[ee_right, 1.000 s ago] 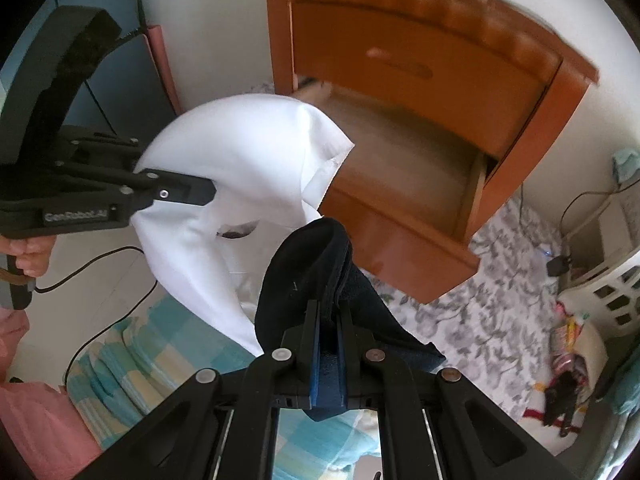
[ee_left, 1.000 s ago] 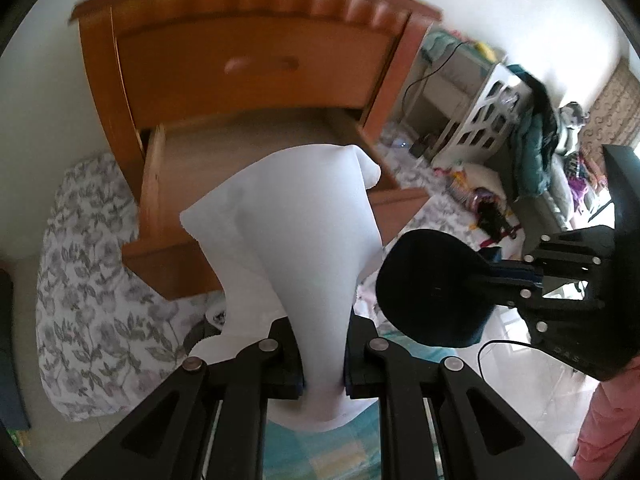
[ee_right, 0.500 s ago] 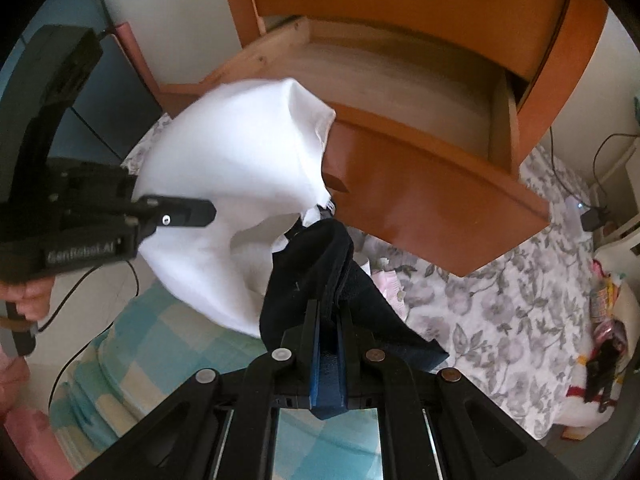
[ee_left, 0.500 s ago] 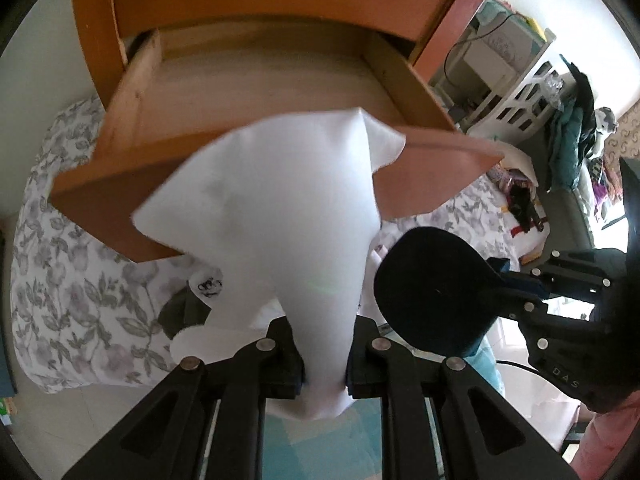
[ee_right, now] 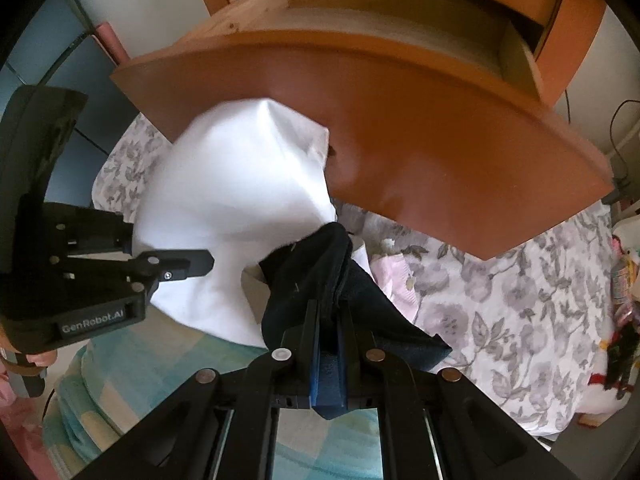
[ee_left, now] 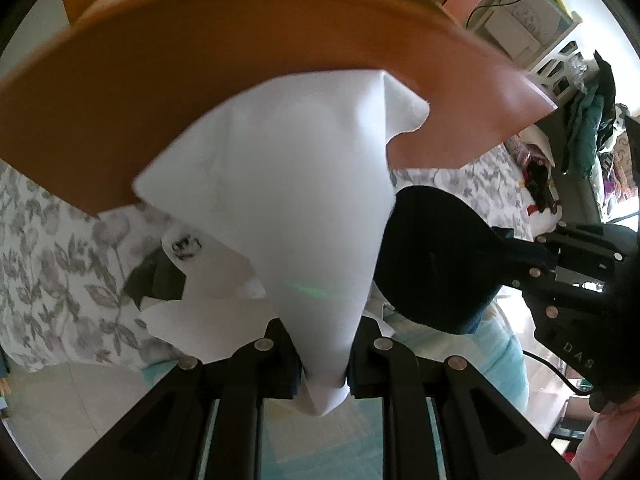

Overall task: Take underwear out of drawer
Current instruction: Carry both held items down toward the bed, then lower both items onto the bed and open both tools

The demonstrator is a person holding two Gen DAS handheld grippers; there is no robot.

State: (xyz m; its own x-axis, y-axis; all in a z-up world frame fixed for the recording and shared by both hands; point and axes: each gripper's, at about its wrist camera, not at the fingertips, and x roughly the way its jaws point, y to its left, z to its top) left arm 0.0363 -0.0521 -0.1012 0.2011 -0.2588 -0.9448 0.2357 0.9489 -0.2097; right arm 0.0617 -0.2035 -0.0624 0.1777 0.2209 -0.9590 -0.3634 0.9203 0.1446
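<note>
- The left gripper point(ee_left: 322, 364) has its jaws pinching a white garment point(ee_left: 280, 200), which fans out in front of the camera.
- The right gripper point(ee_right: 329, 344) has its jaws pressed tight on a dark, navy-black garment point(ee_right: 316, 264), bunched between them.
- Both garments are out of the drawer point(ee_right: 400, 148) and hang in front of and below its wooden front panel.
- A second ago both views looked down into the open drawer. Now its front panel fills the upper part of each view, so both hands have come down, carrying the garments with them.
- Beneath lie a grey floral sheet point(ee_right: 500, 320) and a turquoise checked cloth point(ee_right: 132, 356), with a few pale garments already on them.
- In my judgement the removal is done, and only setting these two pieces down is left.
</note>
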